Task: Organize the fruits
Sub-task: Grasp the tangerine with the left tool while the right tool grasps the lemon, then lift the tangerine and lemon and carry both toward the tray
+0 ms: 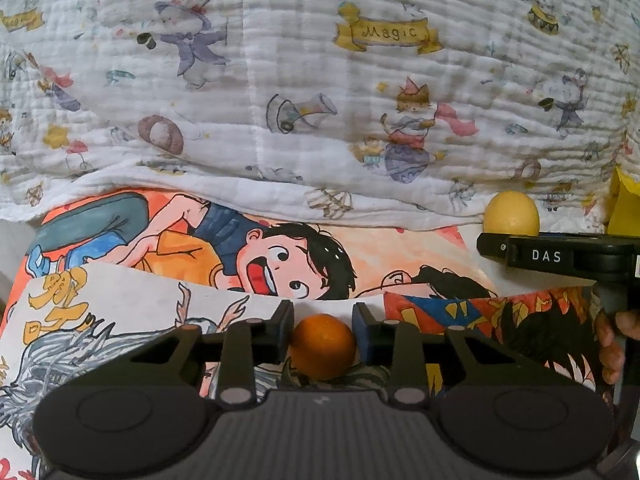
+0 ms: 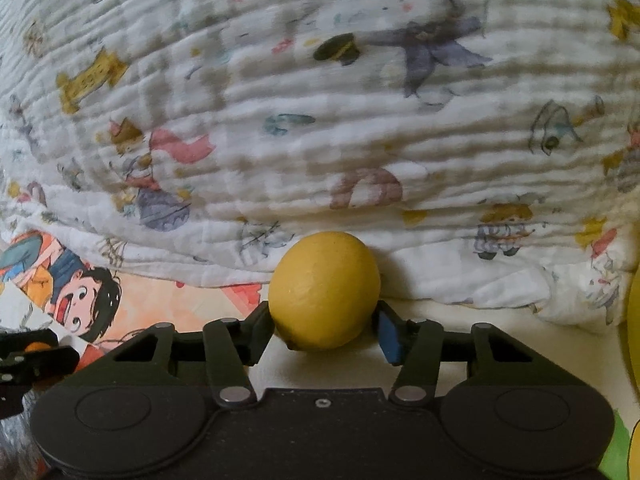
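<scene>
The orange [image 1: 322, 347] lies on a cartoon-printed sheet [image 1: 280, 256], clamped at its widest girth in the left claw [image 1: 322, 330]. It is round, with no long axis to speak of, probably light and firm. The lemon [image 2: 324, 290] sits at the blanket's [image 2: 320, 120] edge with the right claw [image 2: 324, 326] closed on its sides (its nub seems to point toward the camera, the long axis running along the fingers). Its smooth rind may slip, so a grip across the middle suits it.
</scene>
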The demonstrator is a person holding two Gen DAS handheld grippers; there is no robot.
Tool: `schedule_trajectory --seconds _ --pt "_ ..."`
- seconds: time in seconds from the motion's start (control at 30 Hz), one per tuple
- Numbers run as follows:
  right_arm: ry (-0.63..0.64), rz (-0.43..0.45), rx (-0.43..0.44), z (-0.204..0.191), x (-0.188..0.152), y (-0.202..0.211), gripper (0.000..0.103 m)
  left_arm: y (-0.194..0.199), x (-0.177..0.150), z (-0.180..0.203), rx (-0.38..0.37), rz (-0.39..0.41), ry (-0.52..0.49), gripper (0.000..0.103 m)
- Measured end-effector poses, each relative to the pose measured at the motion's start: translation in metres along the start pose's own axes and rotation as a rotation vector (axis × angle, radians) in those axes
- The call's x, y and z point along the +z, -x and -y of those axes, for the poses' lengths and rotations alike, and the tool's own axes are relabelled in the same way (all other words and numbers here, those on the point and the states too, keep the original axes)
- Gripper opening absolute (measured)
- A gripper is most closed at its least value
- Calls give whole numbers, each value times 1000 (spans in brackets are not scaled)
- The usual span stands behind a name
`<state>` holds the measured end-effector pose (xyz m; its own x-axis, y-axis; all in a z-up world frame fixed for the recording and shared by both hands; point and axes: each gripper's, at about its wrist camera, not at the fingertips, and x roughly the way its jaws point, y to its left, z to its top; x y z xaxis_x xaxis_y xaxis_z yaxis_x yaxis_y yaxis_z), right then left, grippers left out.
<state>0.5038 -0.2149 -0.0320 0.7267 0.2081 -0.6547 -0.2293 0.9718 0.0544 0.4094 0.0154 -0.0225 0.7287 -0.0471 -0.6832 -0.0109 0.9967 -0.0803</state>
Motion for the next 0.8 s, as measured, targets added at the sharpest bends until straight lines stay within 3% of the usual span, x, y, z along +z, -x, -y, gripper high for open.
schedule_trajectory --seconds 0.2,0.8 --pt "-29 11 7 2 0 1 55 1 1 -3 -15 -2 22 34" --pt "-39 16 133 5 -9 15 53 8 -3 -2 -46 1 48 34"
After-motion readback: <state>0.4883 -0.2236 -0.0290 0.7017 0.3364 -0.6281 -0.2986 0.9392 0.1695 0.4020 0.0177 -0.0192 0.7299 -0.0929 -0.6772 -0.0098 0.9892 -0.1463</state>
